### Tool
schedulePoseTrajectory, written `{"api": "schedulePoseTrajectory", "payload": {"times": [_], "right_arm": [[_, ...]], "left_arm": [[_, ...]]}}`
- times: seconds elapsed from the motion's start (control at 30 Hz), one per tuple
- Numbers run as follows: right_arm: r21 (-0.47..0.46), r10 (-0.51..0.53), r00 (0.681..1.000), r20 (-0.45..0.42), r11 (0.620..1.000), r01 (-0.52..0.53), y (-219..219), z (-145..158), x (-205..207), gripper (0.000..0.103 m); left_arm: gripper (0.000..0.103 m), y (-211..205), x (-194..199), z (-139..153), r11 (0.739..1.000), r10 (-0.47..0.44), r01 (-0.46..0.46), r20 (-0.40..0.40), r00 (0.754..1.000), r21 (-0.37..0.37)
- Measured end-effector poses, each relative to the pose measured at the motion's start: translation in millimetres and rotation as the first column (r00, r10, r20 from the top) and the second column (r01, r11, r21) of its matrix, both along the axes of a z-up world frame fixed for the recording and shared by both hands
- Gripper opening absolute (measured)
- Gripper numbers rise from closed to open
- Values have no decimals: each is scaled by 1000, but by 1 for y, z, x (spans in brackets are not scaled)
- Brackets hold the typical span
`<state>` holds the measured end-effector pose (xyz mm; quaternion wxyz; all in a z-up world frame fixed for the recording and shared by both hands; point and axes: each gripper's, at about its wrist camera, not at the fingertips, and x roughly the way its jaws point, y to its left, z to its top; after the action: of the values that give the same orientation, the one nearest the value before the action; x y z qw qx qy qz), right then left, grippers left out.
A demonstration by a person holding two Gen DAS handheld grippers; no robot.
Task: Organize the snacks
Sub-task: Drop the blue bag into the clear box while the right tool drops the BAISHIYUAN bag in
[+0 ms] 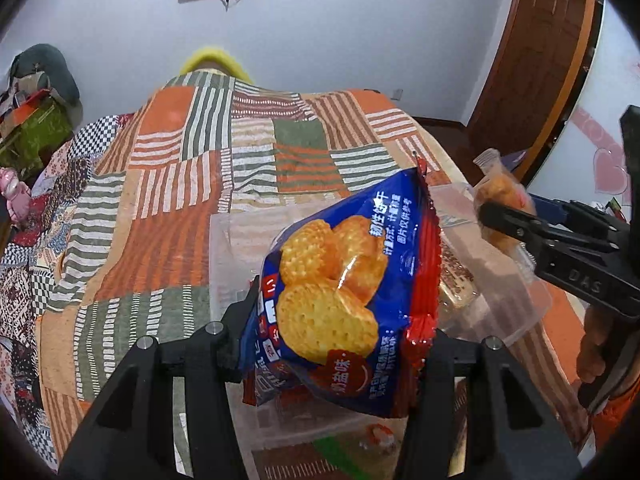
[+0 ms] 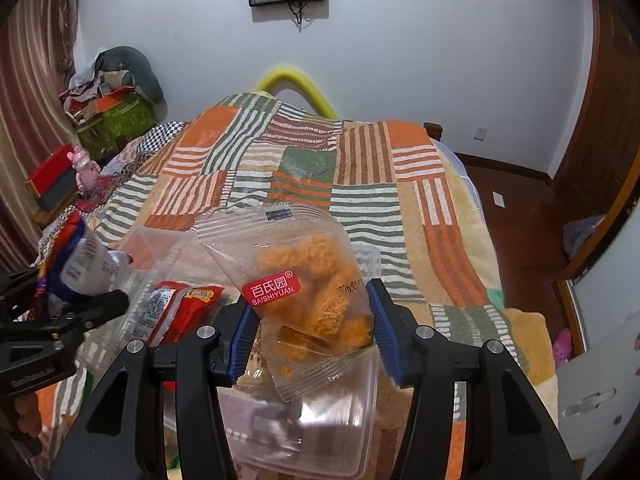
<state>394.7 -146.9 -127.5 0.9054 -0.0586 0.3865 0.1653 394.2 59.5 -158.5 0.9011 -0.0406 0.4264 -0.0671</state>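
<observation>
My left gripper (image 1: 340, 344) is shut on a blue cracker packet (image 1: 344, 280) and holds it above a clear plastic bin (image 1: 232, 248) on the bed. The same packet (image 2: 80, 264) shows at the left of the right wrist view, in the left gripper (image 2: 100, 300). My right gripper (image 2: 312, 320) is shut on a clear packet of orange crispy snack (image 2: 304, 276), held over another clear bin (image 2: 344, 432). That packet (image 1: 500, 196) and the right gripper (image 1: 496, 216) show at the right of the left wrist view. A red snack packet (image 2: 176, 308) lies in the bin below.
The bins sit on a bed with an orange, green and white patchwork blanket (image 1: 208, 152). Clutter and a green box (image 2: 120, 120) stand at the far left. A wooden door (image 1: 536, 52) is at the right. A wrapped snack (image 1: 456, 284) lies in the right-hand bin.
</observation>
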Motion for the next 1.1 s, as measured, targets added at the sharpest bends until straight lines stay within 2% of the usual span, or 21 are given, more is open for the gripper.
{"api": "schedulePoseTrajectory", "payload": {"times": [0.37, 0.5, 0.57, 0.67, 0.8, 0.87, 1.1], "right_arm": [[21, 44, 999, -3, 999, -44, 7, -3, 0, 49], [29, 64, 997, -42, 998, -63, 12, -10, 4, 49], [7, 50, 997, -59, 999, -49, 12, -17, 7, 49], [22, 46, 994, -102, 999, -44, 8, -23, 9, 51], [-3, 29, 997, -78, 1000, -30, 4, -16, 1, 53], [-23, 31, 998, -55, 999, -32, 3, -11, -5, 59], [-2, 59, 998, -3, 998, -59, -8, 12, -32, 64]], "left_arm": [[54, 1, 10, -14, 1000, 9, -8, -45, 999, 10], [61, 1, 8, -13, 1000, 15, -14, -41, 999, 21], [64, 0, 5, -10, 999, 17, -16, -30, 999, 35], [68, -1, 0, -3, 999, 7, -7, -9, 1000, 41], [70, -1, -11, 10, 999, 8, -9, 21, 1000, 38], [70, 0, -17, 17, 999, 9, -10, 35, 999, 32], [72, 2, -47, 47, 999, 9, -12, 99, 995, 31]]}}
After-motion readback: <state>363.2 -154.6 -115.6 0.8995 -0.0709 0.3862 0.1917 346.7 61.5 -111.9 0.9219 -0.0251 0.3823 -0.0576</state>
